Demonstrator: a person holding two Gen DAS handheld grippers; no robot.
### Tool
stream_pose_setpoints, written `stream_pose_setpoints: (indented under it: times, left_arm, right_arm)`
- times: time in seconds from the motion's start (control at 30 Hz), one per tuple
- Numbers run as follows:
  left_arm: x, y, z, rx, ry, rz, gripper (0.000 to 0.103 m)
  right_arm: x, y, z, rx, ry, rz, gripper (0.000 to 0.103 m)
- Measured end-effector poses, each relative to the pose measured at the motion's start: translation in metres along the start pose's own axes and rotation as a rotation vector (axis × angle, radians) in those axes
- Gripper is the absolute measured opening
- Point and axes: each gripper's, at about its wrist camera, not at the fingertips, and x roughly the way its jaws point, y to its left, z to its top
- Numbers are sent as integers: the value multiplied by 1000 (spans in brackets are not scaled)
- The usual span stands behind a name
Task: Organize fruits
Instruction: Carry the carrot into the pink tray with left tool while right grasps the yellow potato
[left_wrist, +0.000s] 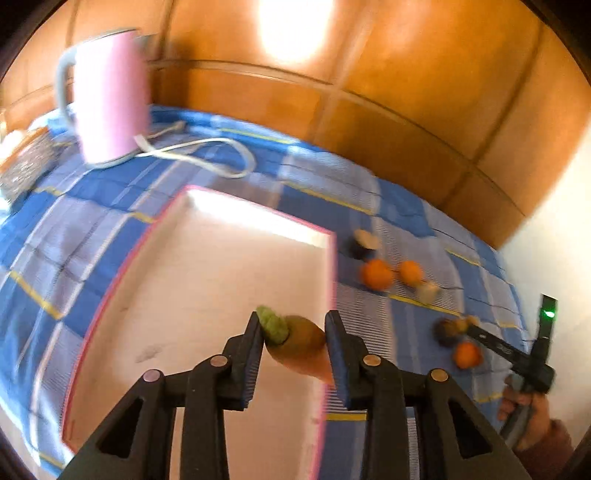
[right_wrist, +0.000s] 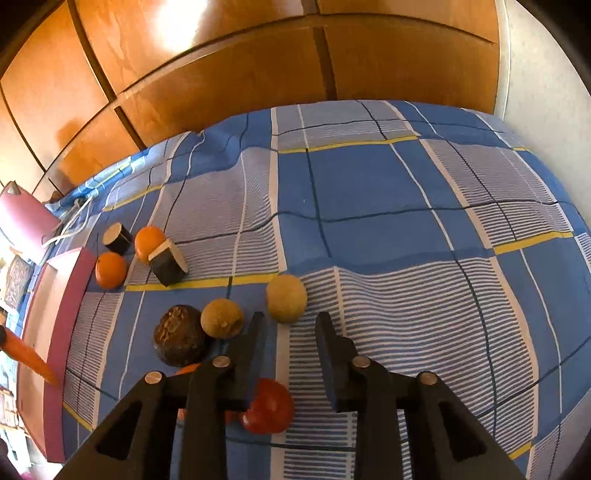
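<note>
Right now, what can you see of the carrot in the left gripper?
The carrot is orange, tapering to a point, with a fuzzy green top; it looks like a toy. It is held between the fingers of the left gripper, lying across them, green end by the left finger, tip past the right one. It hangs over the right edge of the pink tray. The right wrist view shows its tip only.

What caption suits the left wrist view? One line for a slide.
Left gripper carries a carrot over the pink tray.

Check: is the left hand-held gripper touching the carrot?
Touching. Left wrist view: left hand-held gripper has both fingers pressed against the carrot, above the pink tray.
</note>
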Motion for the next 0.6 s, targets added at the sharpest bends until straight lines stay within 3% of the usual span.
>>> stream_pose_setpoints:
  times: [0.23, 0.43, 0.57, 0.6]
  left_arm:
    - [2, 10, 2, -26, -2, -24, 31]
    - [-7, 38, 14, -187, -12, -158, 30]
    - [-9, 54, 20, -219, -11, -84, 29]
    - [-6, 62, 19, -252, 8, -60, 38]
  right_arm:
    - [13, 9, 11, -45, 4, -64, 24]
    - [15, 15, 11, -104, -3, -101, 24]
    - [7, 17, 13, -114, -20, -96, 24]
    - [4, 18, 14, -119, -30, -94, 24]
